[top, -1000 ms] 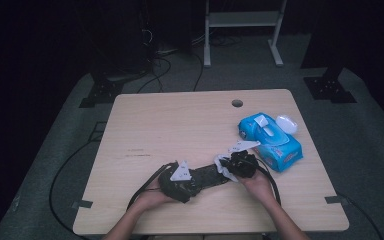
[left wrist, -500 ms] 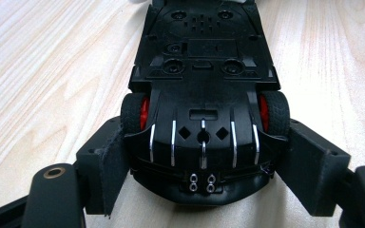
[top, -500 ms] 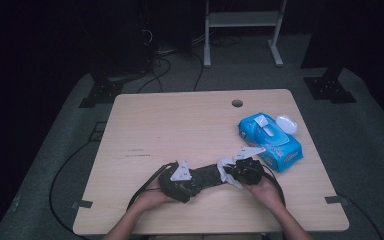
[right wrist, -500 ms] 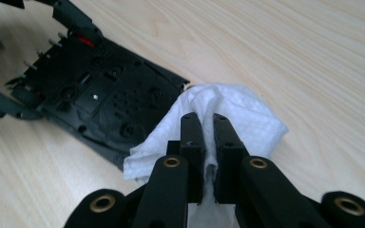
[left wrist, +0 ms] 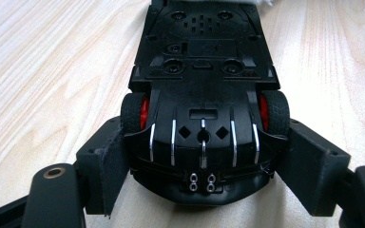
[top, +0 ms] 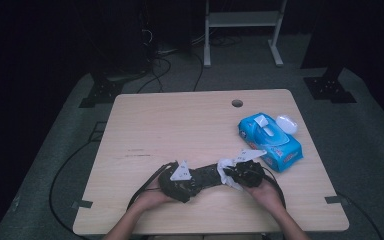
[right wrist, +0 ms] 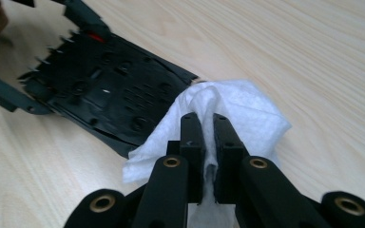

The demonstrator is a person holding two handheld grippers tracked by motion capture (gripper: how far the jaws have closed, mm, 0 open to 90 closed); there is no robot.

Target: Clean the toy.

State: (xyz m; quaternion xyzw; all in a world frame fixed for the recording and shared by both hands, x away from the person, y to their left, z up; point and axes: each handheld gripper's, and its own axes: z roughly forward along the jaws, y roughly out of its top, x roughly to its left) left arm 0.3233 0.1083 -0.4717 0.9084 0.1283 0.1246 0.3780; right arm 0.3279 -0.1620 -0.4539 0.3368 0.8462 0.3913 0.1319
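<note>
A black toy car (left wrist: 202, 95) with red wheel hubs lies upside down on the wooden table (top: 180, 125). My left gripper (left wrist: 204, 156) is shut on it, one pad on each flank by the wheels. In the high view the left gripper (top: 199, 178) points right, with the toy car (top: 209, 174) between the hands. My right gripper (right wrist: 208, 128) is shut on a white wipe (right wrist: 247, 114), whose edge lies against the far end of the car's underside (right wrist: 109, 90). From above, the right gripper (top: 233, 175) and the wipe (top: 225, 166) meet the car's right end.
A blue pack of wipes (top: 270, 140) lies on the table just behind the right hand, its white lid (top: 286, 123) flipped open. A cable hole (top: 237, 103) sits near the far edge. Cables trail from both grippers toward the near edge.
The right gripper with the wipe has shifted slightly left and nearer along the car's end. The left gripper and the car have stayed in place.
</note>
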